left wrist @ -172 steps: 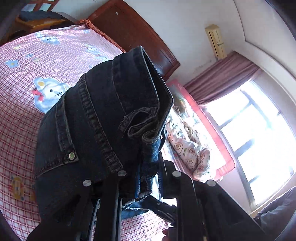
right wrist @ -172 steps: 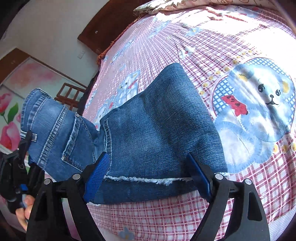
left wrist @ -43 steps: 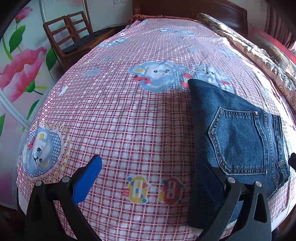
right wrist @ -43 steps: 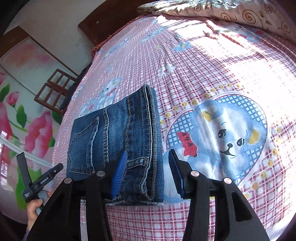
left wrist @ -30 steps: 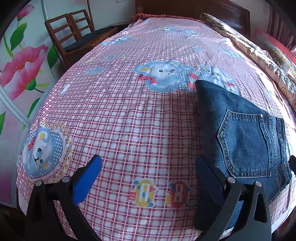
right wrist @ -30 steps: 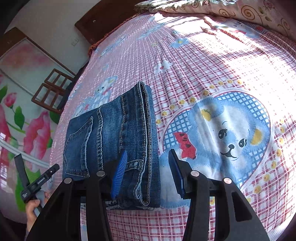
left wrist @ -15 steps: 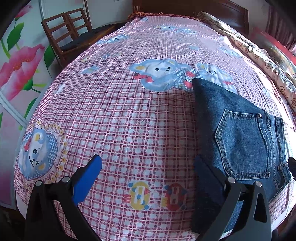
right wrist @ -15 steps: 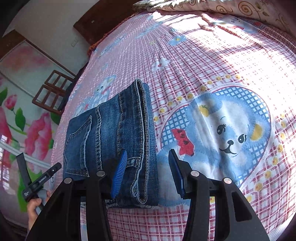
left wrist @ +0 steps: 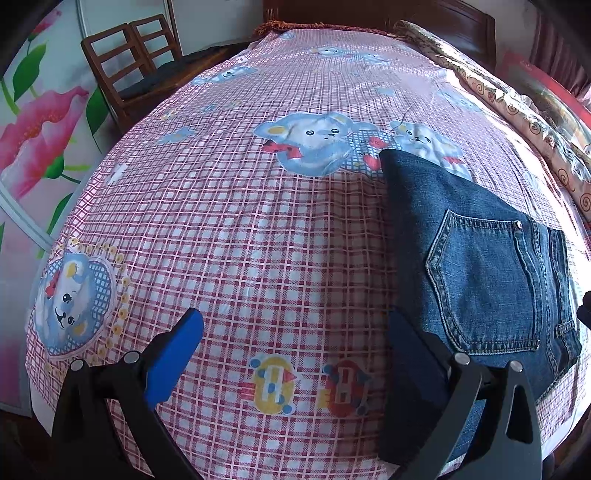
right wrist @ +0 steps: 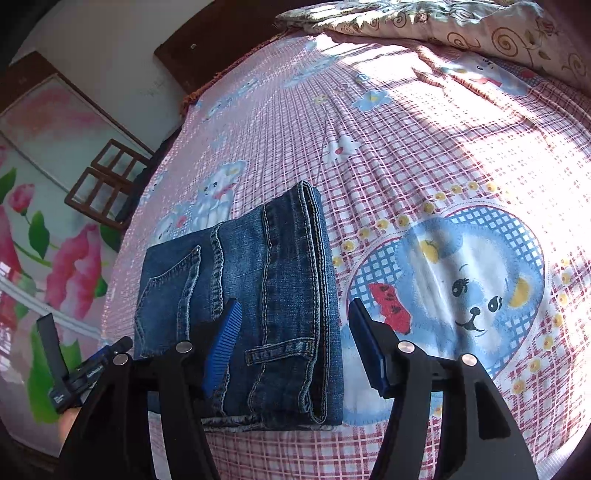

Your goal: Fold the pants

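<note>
Pants (right wrist: 258, 295): dark blue jeans, folded into a thick rectangular stack, lying flat on the bed (right wrist: 424, 155) over a pink checked sheet printed with blue bears. Seen in the lower left-centre of the right wrist view, back pocket and waistband facing up; long axis running from the bottom of the frame up toward the centre, roughly in line with the fingers.

Right hand-held gripper (right wrist: 293, 341) at the bottom centre, jaws opening, moderately apart. Waistband edge of the stack sitting between the pads, left pad resting over the denim, right pad clear over bare sheet beside a large bear print. No squeeze visible on the cloth; looks like a release rather than a grasp.

Left hand-held gripper (left wrist: 291, 350) at the bottom of its own view, jaws spread wide, holding nothing. Between its fingers only checked sheet and two small cartoon prints. Same pants (left wrist: 480, 266) filling the lower right of that frame, pocket up, near edge partly behind the right-hand finger; contact there impossible to tell.

Key relation: stack directly under and between the right jaws, but off to the side of the left jaws. Right hand judged nearer, better placed for any last tidy or pat. Fold appears essentially finished.

Wooden chair (left wrist: 125, 62) at upper left, floral quilt (right wrist: 461, 26) along the top right.
</note>
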Motion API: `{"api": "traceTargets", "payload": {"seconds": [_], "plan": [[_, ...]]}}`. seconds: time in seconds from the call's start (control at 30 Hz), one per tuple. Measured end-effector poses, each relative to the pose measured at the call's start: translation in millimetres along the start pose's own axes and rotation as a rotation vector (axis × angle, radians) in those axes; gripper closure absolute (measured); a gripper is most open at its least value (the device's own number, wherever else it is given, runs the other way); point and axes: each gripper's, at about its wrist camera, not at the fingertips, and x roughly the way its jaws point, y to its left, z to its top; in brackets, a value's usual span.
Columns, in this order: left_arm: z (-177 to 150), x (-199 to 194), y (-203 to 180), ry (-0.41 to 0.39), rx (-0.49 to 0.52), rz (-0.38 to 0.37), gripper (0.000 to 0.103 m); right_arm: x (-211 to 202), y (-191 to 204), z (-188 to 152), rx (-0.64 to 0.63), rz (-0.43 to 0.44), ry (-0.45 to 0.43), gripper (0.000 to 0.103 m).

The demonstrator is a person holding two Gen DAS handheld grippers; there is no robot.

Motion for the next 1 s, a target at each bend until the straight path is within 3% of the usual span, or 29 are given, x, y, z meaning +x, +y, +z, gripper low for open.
{"api": "traceTargets", "payload": {"seconds": [0.07, 0.17, 0.27, 0.33, 0.37, 0.47, 0.6, 0.7, 0.77, 0.83, 1.0], "plan": [[0.1, 0.0, -0.6, 0.006, -0.011, -0.036, 0.002, -0.2, -7.7, -2.3, 0.041, 0.021, -0.003, 0.043], [3.7, 11.6, 9.3, 0.075, -0.130, -0.237, 0.002, 11.9, -30.4, -3.2, 0.176, 0.138, 0.040, 0.043], [8.7, 25.2, 19.9, 0.125, -0.232, -0.463, 0.002, 23.2, -42.1, -1.3, 0.224, 0.227, 0.067, 0.043], [11.4, 32.8, 25.1, 0.148, -0.279, -0.576, 0.002, 26.3, -45.8, -0.9, 0.246, 0.268, 0.071, 0.043], [12.6, 36.0, 27.1, 0.157, -0.296, -0.611, 0.002, 26.4, -46.5, -1.1, 0.245, 0.276, 0.071, 0.043], [16.3, 40.6, 26.4, 0.167, -0.281, -0.613, 0.002, 25.3, -48.1, -2.5, 0.247, 0.286, 0.065, 0.043], [18.7, 39.8, 20.5, 0.166, -0.254, -0.566, 0.002, 21.3, -49.4, -6.6, 0.240, 0.284, 0.064, 0.043], [18.4, 13.3, 13.5, 0.054, -0.173, -0.294, 0.003, 14.8, -45.5, -9.7, 0.226, 0.284, 0.058, 0.043], [11.6, -18.2, 7.4, -0.078, -0.113, -0.038, 0.003, 10.2, -41.0, -11.2, 0.216, 0.279, 0.055, 0.043], [6.4, -40.7, -0.8, -0.152, -0.068, 0.099, 0.003, 6.2, -35.8, -13.5, 0.198, 0.265, 0.052, 0.043], [0.2, -55.5, 5.7, -0.107, -0.099, 0.118, 0.003, -3.2, -21.1, -16.2, 0.148, 0.246, 0.040, 0.043]]}}
